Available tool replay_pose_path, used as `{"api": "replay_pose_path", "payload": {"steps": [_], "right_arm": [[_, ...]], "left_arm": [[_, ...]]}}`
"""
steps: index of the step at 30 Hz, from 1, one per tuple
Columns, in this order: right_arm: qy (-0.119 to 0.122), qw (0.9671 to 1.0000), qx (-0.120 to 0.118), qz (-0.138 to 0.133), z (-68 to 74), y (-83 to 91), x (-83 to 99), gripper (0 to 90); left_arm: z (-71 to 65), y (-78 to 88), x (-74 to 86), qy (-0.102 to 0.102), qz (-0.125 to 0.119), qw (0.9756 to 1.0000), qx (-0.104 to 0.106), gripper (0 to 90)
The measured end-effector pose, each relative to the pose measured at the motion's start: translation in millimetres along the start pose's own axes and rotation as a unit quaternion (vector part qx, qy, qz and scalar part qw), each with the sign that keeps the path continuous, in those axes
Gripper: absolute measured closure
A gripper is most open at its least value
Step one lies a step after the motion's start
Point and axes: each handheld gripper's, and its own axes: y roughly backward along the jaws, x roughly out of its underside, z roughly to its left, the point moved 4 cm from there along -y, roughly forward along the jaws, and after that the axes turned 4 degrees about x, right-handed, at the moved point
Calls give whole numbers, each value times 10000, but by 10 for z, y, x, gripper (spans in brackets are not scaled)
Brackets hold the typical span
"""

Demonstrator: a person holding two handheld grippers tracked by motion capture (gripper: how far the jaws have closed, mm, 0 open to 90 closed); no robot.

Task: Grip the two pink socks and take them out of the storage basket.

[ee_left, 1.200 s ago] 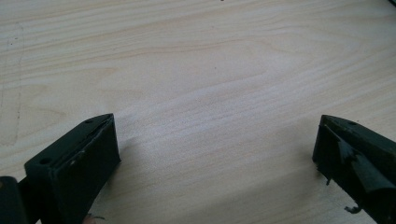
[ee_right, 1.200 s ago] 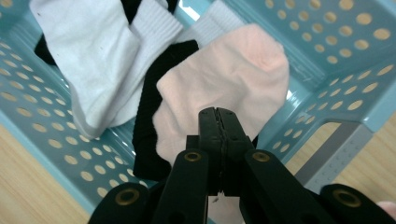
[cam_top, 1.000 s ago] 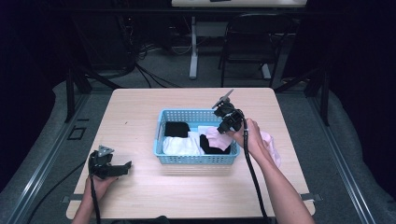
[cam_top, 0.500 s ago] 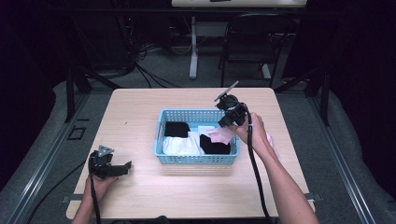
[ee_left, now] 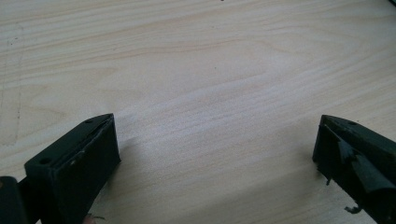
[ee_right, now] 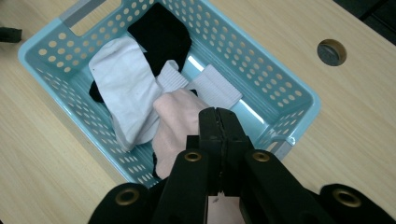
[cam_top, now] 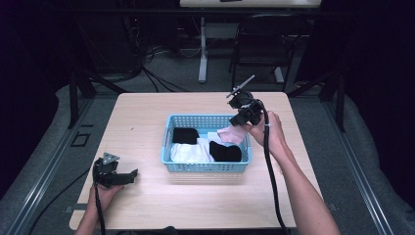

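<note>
Pink sock pinched in right gripper, jaws clamped tight on its edge, hanging over near-right corner of blue basket. Judged: sock not yet dropped in. White and black socks lie inside. Left gripper rests on worktop, jaws wide, holding nothing. Sock's lower end hidden behind jaws; no other loose socks on worktop.

The table is evenly lit from above while the room behind stays dark (both gripper views are slightly soft).
</note>
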Motion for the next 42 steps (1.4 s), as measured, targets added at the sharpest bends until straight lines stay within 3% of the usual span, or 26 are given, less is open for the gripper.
{"api": "replay_pose_path", "payload": {"steps": [15,24,27,35,39,41,42], "right_arm": [[-139,9990,290,-318,-200,481,12,900],[-418,9969,506,-429,-466,733,179,900],[-629,9950,624,-467,-626,805,307,900],[-1035,9913,716,-391,-890,773,606,900],[-1175,9901,728,-244,-993,574,806,900],[-1289,9892,694,-40,-1017,339,970,900],[-1289,9892,694,-40,-1017,339,970,900]], "left_arm": [[0,0,0,-2,0,10000,-2,4],[0,0,0,0,2,10000,-6,4],[0,0,0,-1,2,10000,-5,4],[-1,0,0,-2,4,10000,-9,4],[-1,0,0,0,4,10000,-12,4],[-1,0,0,1,3,10000,-13,4],[-1,0,0,1,3,10000,-13,4]]}}
